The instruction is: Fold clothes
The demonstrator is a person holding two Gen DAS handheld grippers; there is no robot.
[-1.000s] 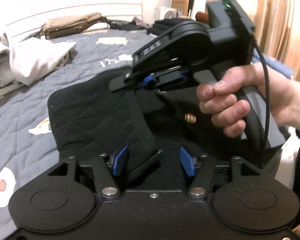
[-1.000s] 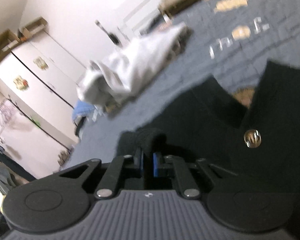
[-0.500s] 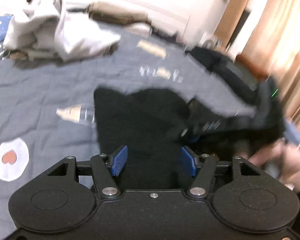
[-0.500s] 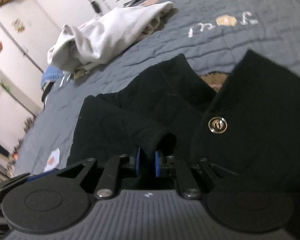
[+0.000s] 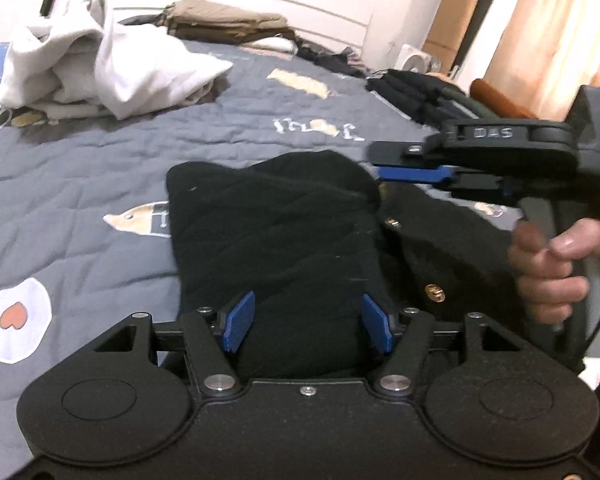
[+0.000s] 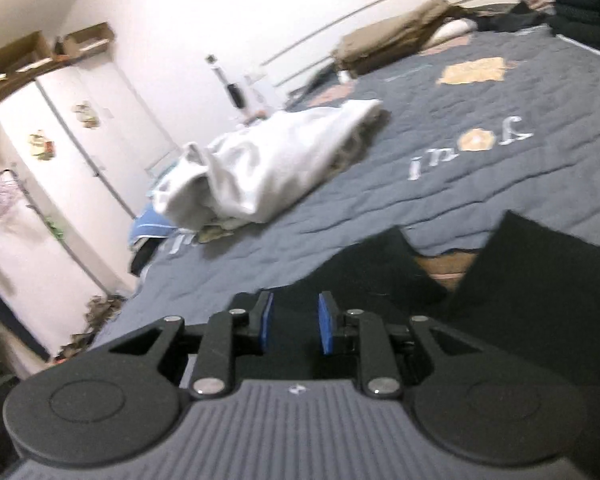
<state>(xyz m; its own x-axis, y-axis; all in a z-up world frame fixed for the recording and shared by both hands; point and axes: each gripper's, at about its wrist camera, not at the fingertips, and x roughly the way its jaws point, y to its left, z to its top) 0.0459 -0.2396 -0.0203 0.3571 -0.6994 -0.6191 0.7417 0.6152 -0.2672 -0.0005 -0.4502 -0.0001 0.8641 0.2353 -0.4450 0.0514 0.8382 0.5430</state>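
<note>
A black quilted garment [image 5: 280, 232] with gold buttons [image 5: 433, 291] lies on the grey bedspread [image 5: 80, 184], one sleeve part folded across its body. My left gripper [image 5: 307, 324] hovers open over the garment's near edge, nothing between its blue pads [image 5: 238, 322]. A hand [image 5: 552, 272] holds my right gripper [image 5: 380, 160] at the garment's far right side, above the cloth. In the right wrist view that gripper [image 6: 296, 324] stands open, its pads [image 6: 326, 328] parted with only the black garment [image 6: 540, 280] lying beneath.
A heap of white clothes [image 5: 112, 68] lies at the far left of the bed, also the white clothes [image 6: 268, 168] in the right view. Tan folded clothing [image 5: 228, 24] and a dark stack [image 5: 420, 92] sit at the back. A white wardrobe [image 6: 60, 160] stands beyond the bed.
My right gripper has opened and let go of the black fold it pinched, then lifted away. The left gripper stayed open while its view swung over the garment.
</note>
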